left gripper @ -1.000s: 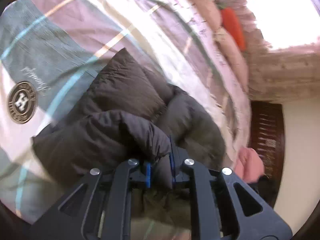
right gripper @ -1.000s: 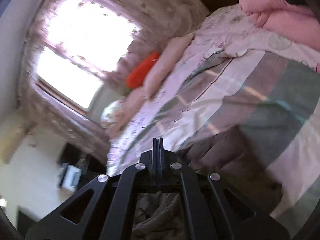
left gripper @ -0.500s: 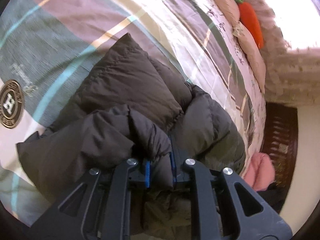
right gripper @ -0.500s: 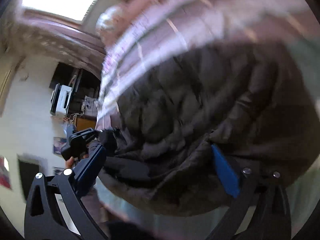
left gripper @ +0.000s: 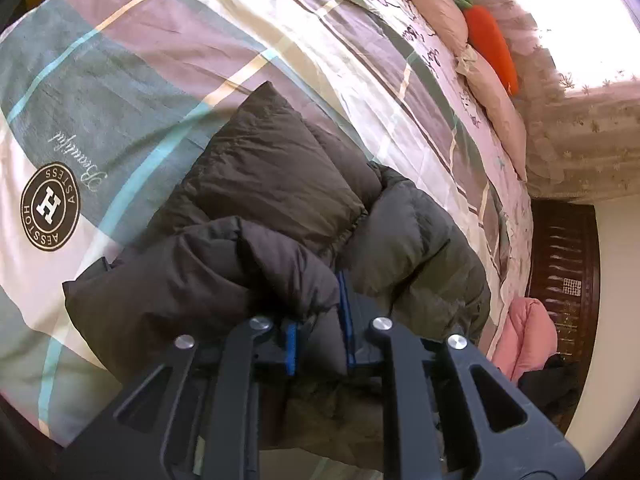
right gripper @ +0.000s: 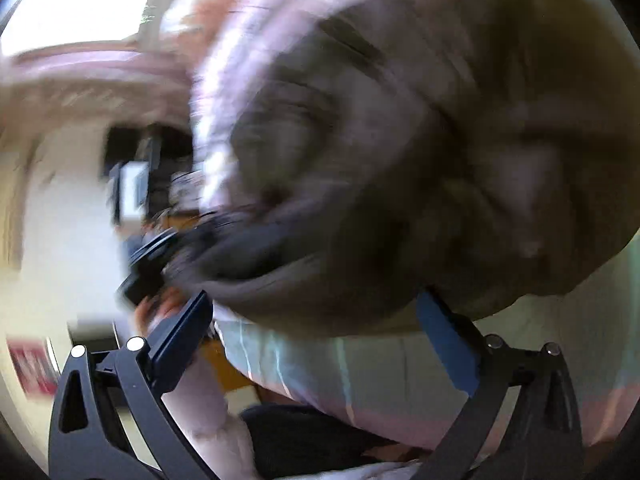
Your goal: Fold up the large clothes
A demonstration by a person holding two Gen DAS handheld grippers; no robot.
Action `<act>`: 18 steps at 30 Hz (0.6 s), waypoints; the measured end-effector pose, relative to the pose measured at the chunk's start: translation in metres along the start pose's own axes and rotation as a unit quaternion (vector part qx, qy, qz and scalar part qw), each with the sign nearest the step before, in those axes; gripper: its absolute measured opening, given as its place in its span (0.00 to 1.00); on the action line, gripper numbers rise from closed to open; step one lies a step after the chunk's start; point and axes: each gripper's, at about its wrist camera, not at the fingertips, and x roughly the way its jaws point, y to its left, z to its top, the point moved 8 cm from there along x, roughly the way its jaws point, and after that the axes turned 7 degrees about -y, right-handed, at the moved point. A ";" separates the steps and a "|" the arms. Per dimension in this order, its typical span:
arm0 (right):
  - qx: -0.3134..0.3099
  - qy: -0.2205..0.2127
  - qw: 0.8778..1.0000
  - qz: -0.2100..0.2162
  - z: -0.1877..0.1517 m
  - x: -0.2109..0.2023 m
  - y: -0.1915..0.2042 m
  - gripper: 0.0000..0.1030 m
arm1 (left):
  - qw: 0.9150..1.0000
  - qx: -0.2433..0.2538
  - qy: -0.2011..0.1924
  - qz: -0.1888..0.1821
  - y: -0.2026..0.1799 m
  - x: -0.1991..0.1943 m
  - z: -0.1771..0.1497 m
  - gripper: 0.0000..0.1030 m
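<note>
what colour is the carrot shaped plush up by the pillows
Bright orange with a green top; the carrot plush shows best in the left wrist view.

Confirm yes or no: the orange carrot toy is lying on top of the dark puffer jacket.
No. The carrot toy lies among the pink pillows at the far end of the bed, well clear of the puffer jacket.

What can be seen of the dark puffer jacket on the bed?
The puffer jacket is dark brownish-grey, quilted and shiny like nylon, bunched in thick folds on the striped bedcover. The left gripper is shut on a fold at its near edge. The right gripper, jaws wide, sits at its blurred edge, not pressing it.
</note>
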 end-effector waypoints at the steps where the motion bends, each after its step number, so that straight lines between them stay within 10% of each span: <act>1: 0.009 -0.003 1.000 -0.005 0.004 0.007 -0.004 0.69 | 1.000 -0.001 0.001 -0.004 -0.002 -0.001 -0.001 0.16; 3: -0.012 -0.037 0.999 -0.022 0.019 0.010 0.003 0.31 | 1.000 -0.001 0.000 -0.015 -0.007 -0.003 0.000 0.18; 6: -0.109 -0.142 0.982 -0.061 0.051 -0.016 0.048 0.15 | 0.998 0.035 -0.045 0.001 -0.019 -0.017 0.010 0.18; 10: -0.192 -0.249 0.946 -0.076 0.093 -0.029 0.102 0.13 | 0.986 0.104 -0.133 0.007 -0.051 -0.053 0.019 0.27; 14: -0.154 -0.289 0.942 -0.073 0.152 0.000 0.102 0.13 | 0.969 0.146 -0.194 -0.037 -0.078 -0.086 0.021 0.40; 18: -0.148 -0.297 0.935 -0.123 0.191 0.036 0.080 0.18 | 0.950 0.164 -0.266 0.022 -0.072 -0.104 0.031 0.61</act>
